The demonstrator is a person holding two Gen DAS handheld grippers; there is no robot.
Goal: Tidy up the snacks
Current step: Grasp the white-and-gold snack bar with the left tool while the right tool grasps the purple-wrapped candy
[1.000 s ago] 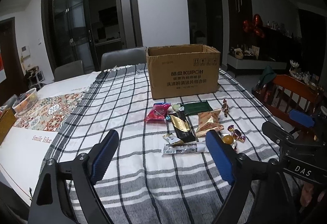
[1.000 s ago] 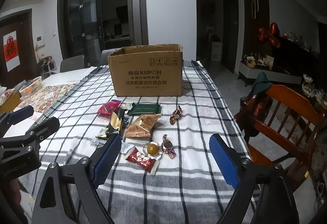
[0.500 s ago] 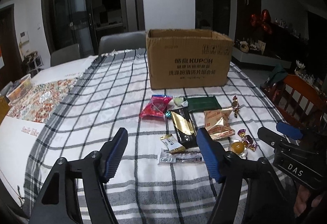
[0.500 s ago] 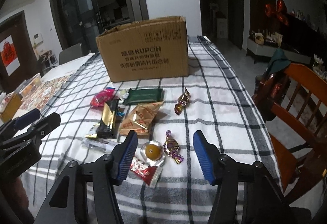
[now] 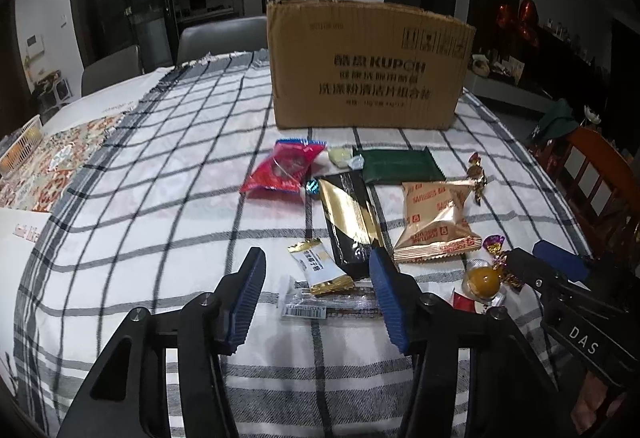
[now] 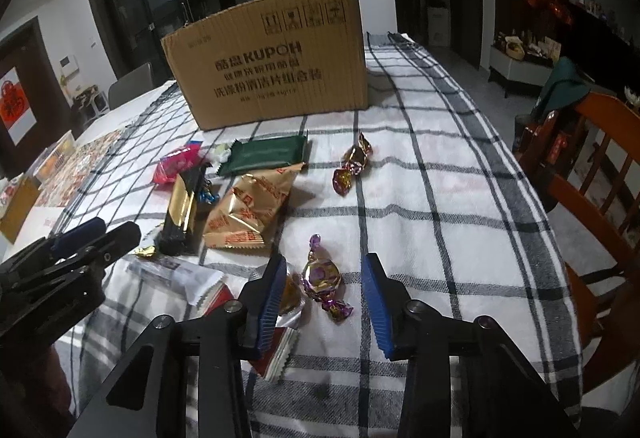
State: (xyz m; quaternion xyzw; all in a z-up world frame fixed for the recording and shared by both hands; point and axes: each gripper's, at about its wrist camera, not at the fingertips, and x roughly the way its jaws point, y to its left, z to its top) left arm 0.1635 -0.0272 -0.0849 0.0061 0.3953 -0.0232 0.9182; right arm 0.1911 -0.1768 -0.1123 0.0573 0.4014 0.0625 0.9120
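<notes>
Several snacks lie on the checked tablecloth in front of an open cardboard box (image 5: 368, 66). My left gripper (image 5: 320, 278) is open, its jaws on either side of a white and gold candy (image 5: 320, 267) and a clear long packet (image 5: 328, 304). A black and gold packet (image 5: 350, 222), a red packet (image 5: 286, 168), a dark green packet (image 5: 400, 166) and a gold bag (image 5: 434, 222) lie beyond. My right gripper (image 6: 325, 284) is open around a purple and gold wrapped candy (image 6: 322, 276). The box also shows in the right wrist view (image 6: 272, 58).
A twisted gold candy (image 6: 352, 164) lies alone to the right. An orange jelly cup (image 5: 482, 280) and a red packet (image 6: 276, 352) lie between the grippers. A wooden chair (image 6: 600, 174) stands at the table's right edge. A basket (image 5: 20, 150) sits far left.
Both grippers have moved forward and down towards the snacks. Both openings have narrowed. The left now brackets the white and gold candy, the right the purple candy.
</notes>
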